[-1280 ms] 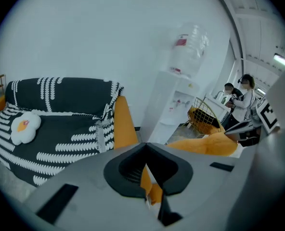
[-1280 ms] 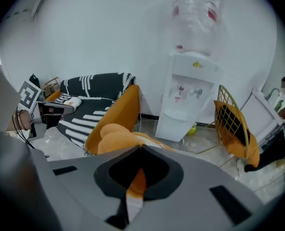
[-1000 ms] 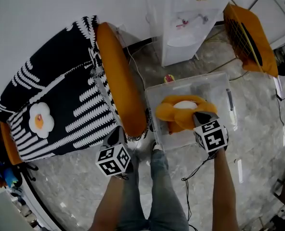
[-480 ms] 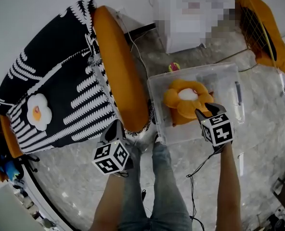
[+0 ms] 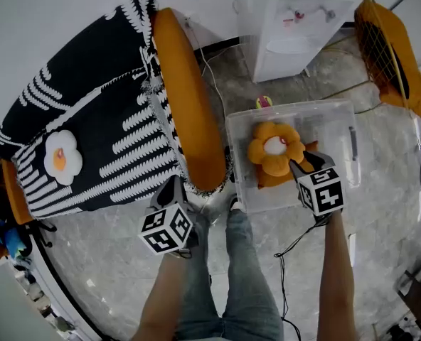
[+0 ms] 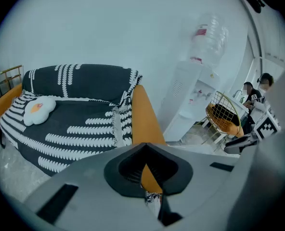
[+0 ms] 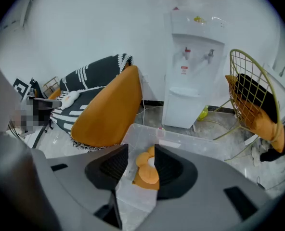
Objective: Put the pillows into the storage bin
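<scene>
Flower pillow (image 5: 274, 148): laid flat in storage bin (image 5: 336, 130), white centre up.
Right tool (image 5: 304, 163): held wide, empty, over bin's near edge.
Left tool (image 5: 173, 189): closed, empty.
Floor (image 5: 381, 219): grey stone.

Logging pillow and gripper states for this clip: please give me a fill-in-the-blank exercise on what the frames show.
The orange flower pillow lies ____ the storage bin.
The white pillow on the sofa looks like a fried ____.
The right gripper, over the bin, has its fingers ____.
Missing words: inside; egg; open.
</scene>
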Demonstrator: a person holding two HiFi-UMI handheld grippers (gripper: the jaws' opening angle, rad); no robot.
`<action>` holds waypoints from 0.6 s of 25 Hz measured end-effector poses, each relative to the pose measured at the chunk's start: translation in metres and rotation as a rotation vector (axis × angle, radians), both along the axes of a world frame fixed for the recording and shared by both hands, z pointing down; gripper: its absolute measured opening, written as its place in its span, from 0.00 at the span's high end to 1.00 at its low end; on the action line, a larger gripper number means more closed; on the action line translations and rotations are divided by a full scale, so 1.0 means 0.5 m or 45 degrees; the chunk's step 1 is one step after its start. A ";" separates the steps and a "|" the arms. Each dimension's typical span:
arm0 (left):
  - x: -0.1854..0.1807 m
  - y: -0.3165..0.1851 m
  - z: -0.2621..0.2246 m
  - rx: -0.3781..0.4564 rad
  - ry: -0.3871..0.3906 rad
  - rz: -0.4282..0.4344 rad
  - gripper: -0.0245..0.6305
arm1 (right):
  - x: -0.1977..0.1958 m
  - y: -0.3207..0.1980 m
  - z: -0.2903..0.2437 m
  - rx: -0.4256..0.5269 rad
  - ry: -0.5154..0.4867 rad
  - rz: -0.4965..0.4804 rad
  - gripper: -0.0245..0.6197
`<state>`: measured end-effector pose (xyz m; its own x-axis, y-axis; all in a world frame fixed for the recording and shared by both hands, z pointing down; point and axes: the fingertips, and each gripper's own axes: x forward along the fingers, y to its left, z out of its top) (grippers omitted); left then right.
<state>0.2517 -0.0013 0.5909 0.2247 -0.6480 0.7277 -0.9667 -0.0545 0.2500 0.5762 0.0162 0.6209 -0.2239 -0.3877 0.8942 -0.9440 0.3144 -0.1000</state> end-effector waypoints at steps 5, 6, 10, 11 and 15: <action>-0.031 -0.001 -0.047 0.034 0.014 -0.047 0.95 | -0.036 -0.025 -0.062 0.043 0.004 -0.043 0.70; -0.038 -0.001 -0.057 0.041 0.014 -0.055 0.95 | -0.045 -0.031 -0.077 0.054 0.000 -0.048 0.70; -0.077 0.000 -0.101 0.068 0.009 -0.094 0.95 | -0.098 -0.053 -0.142 0.107 -0.021 -0.065 0.70; -0.089 0.001 -0.112 0.073 0.010 -0.109 0.95 | -0.117 -0.059 -0.161 0.122 -0.038 -0.068 0.70; -0.133 0.001 -0.167 0.097 0.023 -0.159 0.95 | -0.203 -0.087 -0.235 0.168 -0.076 -0.130 0.70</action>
